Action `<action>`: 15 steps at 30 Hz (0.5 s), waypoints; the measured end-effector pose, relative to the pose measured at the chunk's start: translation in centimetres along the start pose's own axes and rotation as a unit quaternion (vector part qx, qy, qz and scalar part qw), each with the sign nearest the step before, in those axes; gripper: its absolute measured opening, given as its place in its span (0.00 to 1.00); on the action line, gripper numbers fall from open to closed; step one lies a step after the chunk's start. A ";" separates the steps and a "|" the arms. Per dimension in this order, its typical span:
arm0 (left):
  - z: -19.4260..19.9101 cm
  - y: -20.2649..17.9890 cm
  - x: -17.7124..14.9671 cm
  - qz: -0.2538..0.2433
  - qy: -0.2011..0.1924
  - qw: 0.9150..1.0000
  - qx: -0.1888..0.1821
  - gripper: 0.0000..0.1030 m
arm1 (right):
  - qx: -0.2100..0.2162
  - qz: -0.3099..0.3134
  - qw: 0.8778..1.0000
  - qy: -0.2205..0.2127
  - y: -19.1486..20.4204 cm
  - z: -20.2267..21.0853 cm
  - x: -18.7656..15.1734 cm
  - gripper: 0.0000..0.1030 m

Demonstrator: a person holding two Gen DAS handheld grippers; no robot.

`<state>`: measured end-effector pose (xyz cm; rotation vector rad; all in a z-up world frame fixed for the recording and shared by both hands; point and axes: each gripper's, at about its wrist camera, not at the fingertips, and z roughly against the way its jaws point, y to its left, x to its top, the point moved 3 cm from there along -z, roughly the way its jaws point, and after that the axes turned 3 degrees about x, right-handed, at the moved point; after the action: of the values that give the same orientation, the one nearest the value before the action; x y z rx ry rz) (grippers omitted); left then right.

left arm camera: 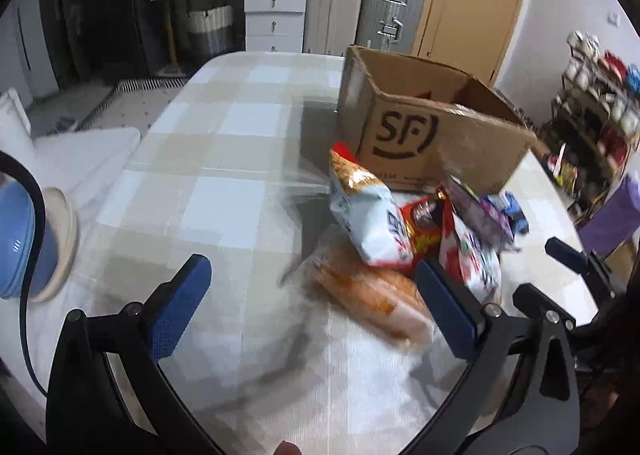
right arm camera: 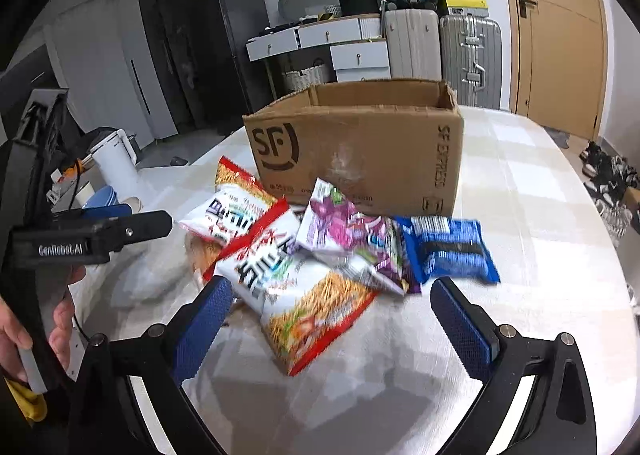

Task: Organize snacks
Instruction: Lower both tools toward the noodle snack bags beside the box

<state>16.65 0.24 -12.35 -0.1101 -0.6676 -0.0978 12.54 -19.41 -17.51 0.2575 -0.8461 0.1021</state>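
Both jaws released; the noodle bag (right arm camera: pixel 312 307) lies dead ahead of the right gripper (right arm camera: pixel 326 325), long axis slanting away-left, nearer it than the left gripper (left arm camera: pixel 308 305).

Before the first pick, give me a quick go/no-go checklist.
1. Left tongs open, empty: ok.
2. Right tongs open, empty: ok.
3. Brown cardboard SF box top open, upright: ok.
4. Box contents: cannot tell, interior hidden.
5. White-and-red noodle-snack bag in line between the right tongs: ok.
6. Blue snack packet lying apart from box, reachable: ok.
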 end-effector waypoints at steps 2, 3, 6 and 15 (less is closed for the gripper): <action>-0.9 0.4 0.5 0.014 0.013 1.000 -0.022 0.99 | 0.002 -0.001 1.000 -0.010 0.0 -0.2 0.7 0.98; -1.5 0.5 0.7 0.020 0.024 0.999 -0.034 0.99 | 0.007 -0.004 1.000 -0.011 0.1 -0.4 1.0 0.98; -1.9 0.0 1.4 0.011 0.025 0.999 -0.037 0.99 | 0.013 -0.010 1.000 -0.010 0.0 -1.1 1.5 0.98; -5.9 -2.5 3.0 -0.005 0.069 0.996 -0.058 0.99 | 0.017 -0.001 1.000 0.000 0.4 -1.4 0.8 0.98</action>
<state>22.33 -3.17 -14.92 -0.2110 -0.5239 -0.1520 14.03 -18.70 -17.74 0.2900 -0.8444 0.1136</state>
